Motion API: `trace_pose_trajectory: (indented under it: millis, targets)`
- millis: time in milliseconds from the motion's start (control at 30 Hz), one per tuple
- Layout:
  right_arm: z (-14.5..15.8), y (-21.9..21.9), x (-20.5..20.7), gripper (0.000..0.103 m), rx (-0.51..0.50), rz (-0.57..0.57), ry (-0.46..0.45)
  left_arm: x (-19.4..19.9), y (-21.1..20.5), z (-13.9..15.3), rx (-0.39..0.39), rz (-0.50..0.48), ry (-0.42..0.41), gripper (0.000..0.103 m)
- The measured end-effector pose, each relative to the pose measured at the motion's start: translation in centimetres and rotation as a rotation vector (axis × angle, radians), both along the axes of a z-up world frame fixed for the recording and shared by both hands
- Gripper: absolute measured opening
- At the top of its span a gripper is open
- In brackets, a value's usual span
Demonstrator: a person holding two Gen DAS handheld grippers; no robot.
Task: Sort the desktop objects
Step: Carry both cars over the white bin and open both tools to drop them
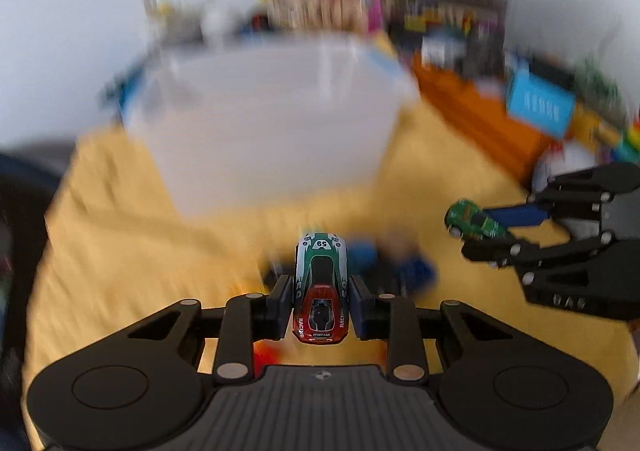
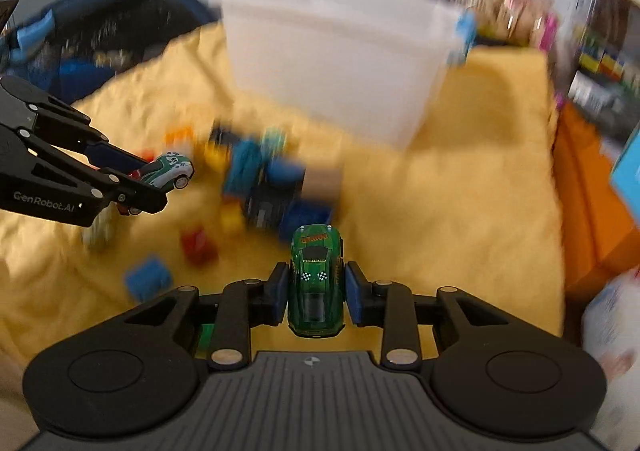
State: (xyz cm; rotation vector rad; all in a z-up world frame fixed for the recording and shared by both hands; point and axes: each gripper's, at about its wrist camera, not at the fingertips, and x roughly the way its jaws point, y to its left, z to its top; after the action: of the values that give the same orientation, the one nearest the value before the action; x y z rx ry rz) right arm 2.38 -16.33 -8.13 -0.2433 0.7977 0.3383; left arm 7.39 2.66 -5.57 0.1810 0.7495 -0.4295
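Two cars: the left gripper (image 1: 321,301) clamps the white car (image 1: 321,287), the right gripper (image 2: 317,297) clamps the green car (image 2: 317,283), both short of the bin (image 2: 340,63).

Two toy cars: one number-59 racing car (image 1: 320,291), one green sports car (image 2: 316,283). One translucent bin (image 2: 340,55). Loose blocks perhaps eight; blur hides them.

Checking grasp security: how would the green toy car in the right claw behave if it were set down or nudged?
The green toy car looks rigid, held by its sides in the right claw. Its wheels suggest it would roll on release, though the wrinkled yellow cloth may slow it.
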Motion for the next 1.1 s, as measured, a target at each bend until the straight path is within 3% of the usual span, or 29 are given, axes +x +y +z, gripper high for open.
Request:
trace_pose_trajectory:
  millis: [133, 300, 433, 567, 700, 800, 933, 1100]
  targets:
    - [4.1, 0.4, 1.7, 0.033, -0.02, 0.02, -0.152, 3.1, -0.1, 5.1, -0.01, 0.007, -0.149, 0.033]
    - [9.1, 0.5, 6.1, 0.033, 0.035, 0.007, -0.293, 8.4, -0.8, 8.0, -0.003, 0.042, -0.233, 0.033]
    - [11.4, 0.9, 11.0, 0.033, 0.079, -0.042, -0.336, 13.5, -1.2, 6.2, 0.008, 0.111, -0.165, 0.033]
    - [9.7, 1.0, 15.5, 0.033, 0.107, -0.125, -0.252, 15.9, -1.6, 2.8, 0.054, 0.122, -0.081, 0.033]
    - [7.6, 1.4, 16.8, 0.038, 0.083, -0.161, -0.174, 15.0, -1.5, 2.8, 0.047, 0.105, -0.085, 0.047]
    - [8.2, 1.1, 15.7, 0.038, 0.093, -0.149, -0.206, 12.9, -0.6, 4.6, -0.013, 0.105, -0.127, 0.049]
    - [10.4, 0.9, 13.0, 0.043, 0.131, -0.144, -0.288, 8.7, 0.6, 6.2, -0.091, 0.111, -0.182, 0.066]
    - [10.8, 0.5, 9.4, 0.044, 0.177, -0.155, -0.292, 3.6, 1.7, 4.6, -0.129, 0.107, -0.14, 0.069]
